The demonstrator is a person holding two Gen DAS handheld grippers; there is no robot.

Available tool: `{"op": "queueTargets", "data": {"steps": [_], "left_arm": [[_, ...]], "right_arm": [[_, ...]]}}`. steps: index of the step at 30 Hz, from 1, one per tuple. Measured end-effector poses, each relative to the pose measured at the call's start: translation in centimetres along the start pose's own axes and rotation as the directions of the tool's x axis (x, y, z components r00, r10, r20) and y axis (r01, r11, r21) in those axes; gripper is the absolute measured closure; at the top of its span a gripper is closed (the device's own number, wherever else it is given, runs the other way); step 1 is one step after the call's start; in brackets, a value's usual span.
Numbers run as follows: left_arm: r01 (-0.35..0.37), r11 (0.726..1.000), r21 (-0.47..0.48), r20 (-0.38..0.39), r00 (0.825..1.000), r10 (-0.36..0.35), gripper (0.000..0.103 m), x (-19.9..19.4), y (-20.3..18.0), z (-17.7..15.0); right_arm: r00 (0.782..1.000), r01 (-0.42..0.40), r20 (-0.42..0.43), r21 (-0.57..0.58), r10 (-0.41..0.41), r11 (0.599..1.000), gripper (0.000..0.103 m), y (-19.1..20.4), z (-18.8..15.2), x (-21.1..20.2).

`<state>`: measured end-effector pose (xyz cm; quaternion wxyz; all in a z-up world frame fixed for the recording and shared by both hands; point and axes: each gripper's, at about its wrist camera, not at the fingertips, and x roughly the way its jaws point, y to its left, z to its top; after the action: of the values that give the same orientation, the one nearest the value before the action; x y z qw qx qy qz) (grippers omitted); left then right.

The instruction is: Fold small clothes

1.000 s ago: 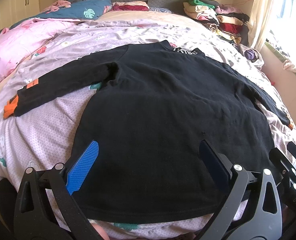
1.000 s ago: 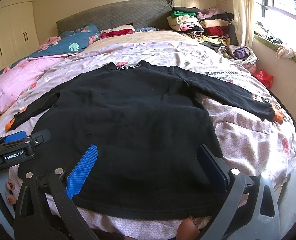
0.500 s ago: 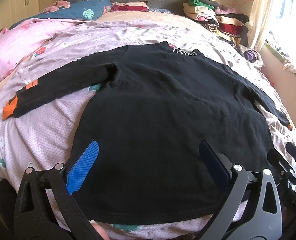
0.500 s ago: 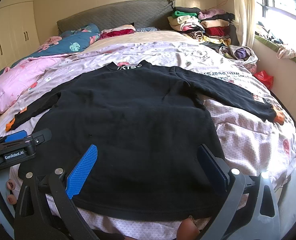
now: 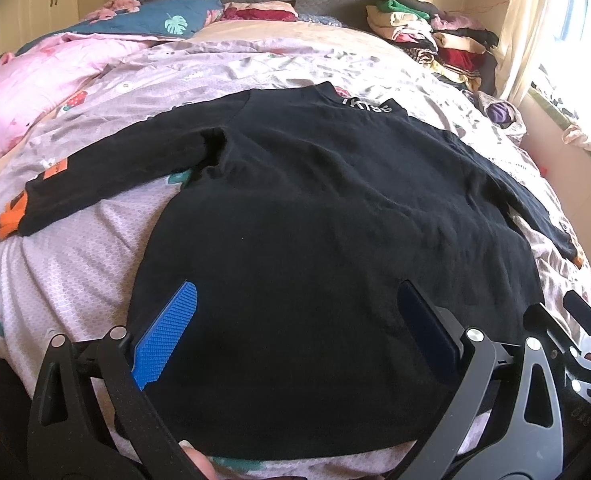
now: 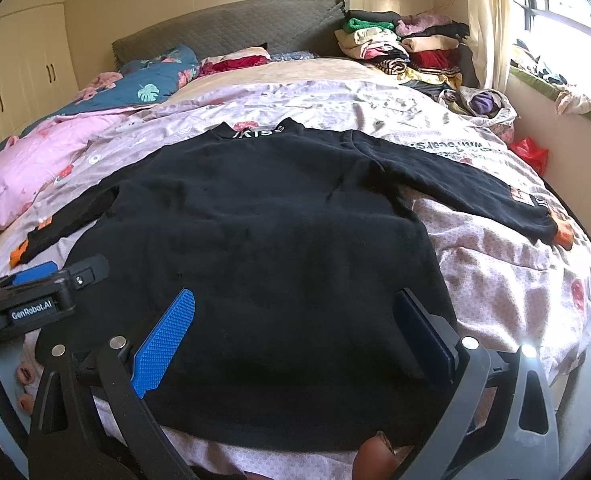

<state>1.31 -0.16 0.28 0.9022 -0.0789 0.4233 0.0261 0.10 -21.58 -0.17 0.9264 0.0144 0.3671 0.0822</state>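
A: Left wrist view, item one: left claw (image 5: 291,320), blades wide apart, gripping nothing, low over the near hem of the black top (image 5: 327,248). Right wrist view, item two: right claw (image 6: 295,324), likewise spread and empty, over the same hem.

B: Risks to log?

A: Likely three. The fabric is soft and limp, so a shallow pinch at the hem could catch only the upper layer, and the back would stay behind when lifted. The bed cover (image 5: 75,252) beneath is loose; a deep bite could gather it with the hem. Uneven lifts by the two claws would skew the fold.

B: Condition of the top?

A: Long-sleeved, black, lying flat on the bed, collar away from the claws with pale lettering on it. Both sleeves spread outward, orange cuffs (image 5: 9,220) at the ends. Body mostly smooth; slight bunching at the armpits. No fold made yet.
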Motion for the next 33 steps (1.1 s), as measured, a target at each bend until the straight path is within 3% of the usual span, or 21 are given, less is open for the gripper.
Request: {"op": "queueTargets", "data": {"steps": [19,33], "left_arm": [[-0.02,1.0,-0.022,0.019,1.0,0.021,0.008,1.7,0.1,4.8],[-0.03,1.0,-0.009,0.001,1.0,0.03,0.008,4.5,-0.9,10.2]], "right_arm": [[1.0,-0.014,0.028,0.063,0.012,0.998,0.004,-0.7,5.7,1.8],[0.998,0.029,0.052,0.173,-0.038,0.985,0.004,-2.7,10.7,3.7]]}}
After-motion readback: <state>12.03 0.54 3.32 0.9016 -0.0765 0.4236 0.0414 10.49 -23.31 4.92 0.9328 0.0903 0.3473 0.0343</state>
